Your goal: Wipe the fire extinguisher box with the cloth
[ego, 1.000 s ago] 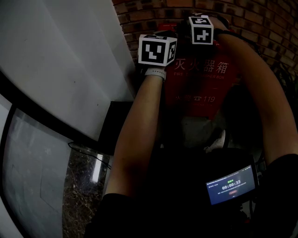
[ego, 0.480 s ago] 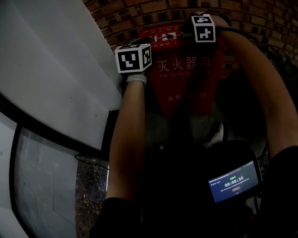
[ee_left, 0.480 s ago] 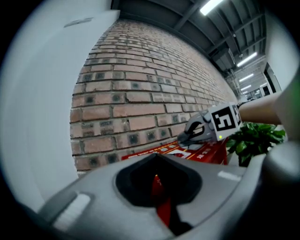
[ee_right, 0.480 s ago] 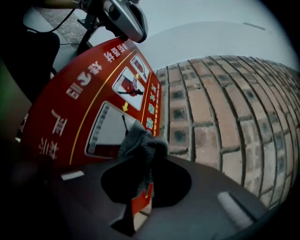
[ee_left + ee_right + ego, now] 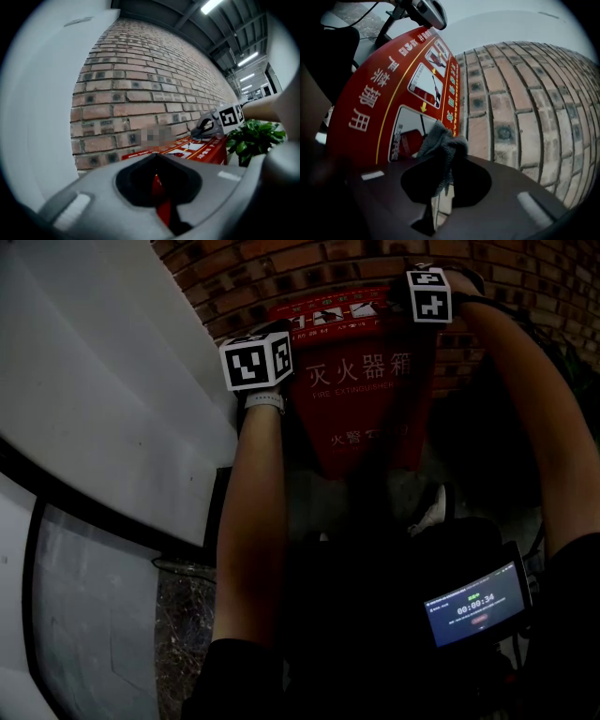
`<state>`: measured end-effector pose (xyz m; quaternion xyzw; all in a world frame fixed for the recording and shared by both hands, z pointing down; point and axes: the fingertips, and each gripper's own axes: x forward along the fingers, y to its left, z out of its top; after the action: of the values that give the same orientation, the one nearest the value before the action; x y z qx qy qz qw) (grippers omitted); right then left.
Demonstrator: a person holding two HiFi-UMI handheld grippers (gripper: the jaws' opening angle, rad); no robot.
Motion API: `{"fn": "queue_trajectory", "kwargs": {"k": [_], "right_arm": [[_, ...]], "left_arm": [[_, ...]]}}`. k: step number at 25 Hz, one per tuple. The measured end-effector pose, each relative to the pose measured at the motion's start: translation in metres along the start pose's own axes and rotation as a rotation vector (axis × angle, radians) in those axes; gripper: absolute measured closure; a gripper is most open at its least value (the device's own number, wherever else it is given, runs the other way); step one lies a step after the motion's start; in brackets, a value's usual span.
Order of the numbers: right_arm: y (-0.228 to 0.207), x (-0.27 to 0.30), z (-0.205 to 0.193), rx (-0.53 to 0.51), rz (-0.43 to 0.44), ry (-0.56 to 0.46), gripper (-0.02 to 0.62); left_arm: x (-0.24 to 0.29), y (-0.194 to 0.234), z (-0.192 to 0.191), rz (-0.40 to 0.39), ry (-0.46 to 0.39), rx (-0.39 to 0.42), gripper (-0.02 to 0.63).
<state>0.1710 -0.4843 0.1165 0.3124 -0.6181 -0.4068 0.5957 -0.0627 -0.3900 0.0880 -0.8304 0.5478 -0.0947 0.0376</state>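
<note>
The right gripper (image 5: 440, 164) is pinching the cloth (image 5: 443, 147) between jaws pressed tight on it, and the grey bunch is sticking out just past the tips. Below and ahead of those tips the box (image 5: 384, 93) is showing its red top. The cloth is hanging over a label pane near the edge that is running along the wall (image 5: 511, 117), just to the right of the jaws. The left gripper (image 5: 157, 161) is carrying nothing. Its jaws are pressed together, with only a sliver of red box showing beneath them, and it is hovering by the far end of the top, across from the right gripper.

The grip is looking thin: only a twist of cloth is lying between the jaws, so a firm drag across the top could be pulling it free. So little fabric is reaching past the tips that the hard jaws, not the cloth, may be scraping the labels if the gripper is tipping too low. The rough brick so close on the right could be snagging the cloth. With the left gripper not visibly bracing anything, a hard push may be shifting the box.

Whether the cloth is touching the top is not showing, nor is how much of it is sitting inside the jaws. In the dim head view the cubes (image 5: 255, 362) and arms (image 5: 253, 521) are covering both sets of jaws and the box's lower front.
</note>
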Motion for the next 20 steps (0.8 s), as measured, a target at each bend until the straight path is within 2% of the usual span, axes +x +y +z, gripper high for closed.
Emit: {"fn": "queue_trajectory", "kwargs": {"k": [5, 8, 10, 12, 16, 20], "right_arm": [[0.005, 0.001, -0.025, -0.060, 0.008, 0.098, 0.563], [-0.004, -0.007, -0.013, -0.070, -0.028, 0.087, 0.563], [-0.018, -0.018, 0.018, -0.046, -0.062, 0.020, 0.563], [-0.028, -0.029, 0.061, -0.039, -0.083, -0.069, 0.563], [-0.034, -0.042, 0.147, -0.042, -0.085, -0.244, 0.561], [-0.024, -0.033, 0.215, -0.098, -0.065, -0.317, 0.561]], "left_arm": [[0.002, 0.002, -0.002, 0.000, 0.002, -0.004, 0.604], [0.005, -0.001, -0.003, -0.025, 0.000, -0.026, 0.604], [0.005, 0.000, -0.002, -0.038, -0.015, -0.055, 0.604], [-0.001, 0.003, 0.002, -0.018, -0.031, -0.050, 0.604], [-0.003, 0.000, 0.006, -0.016, -0.056, -0.060, 0.604], [-0.005, 0.006, 0.005, -0.032, -0.074, -0.108, 0.604]]}}
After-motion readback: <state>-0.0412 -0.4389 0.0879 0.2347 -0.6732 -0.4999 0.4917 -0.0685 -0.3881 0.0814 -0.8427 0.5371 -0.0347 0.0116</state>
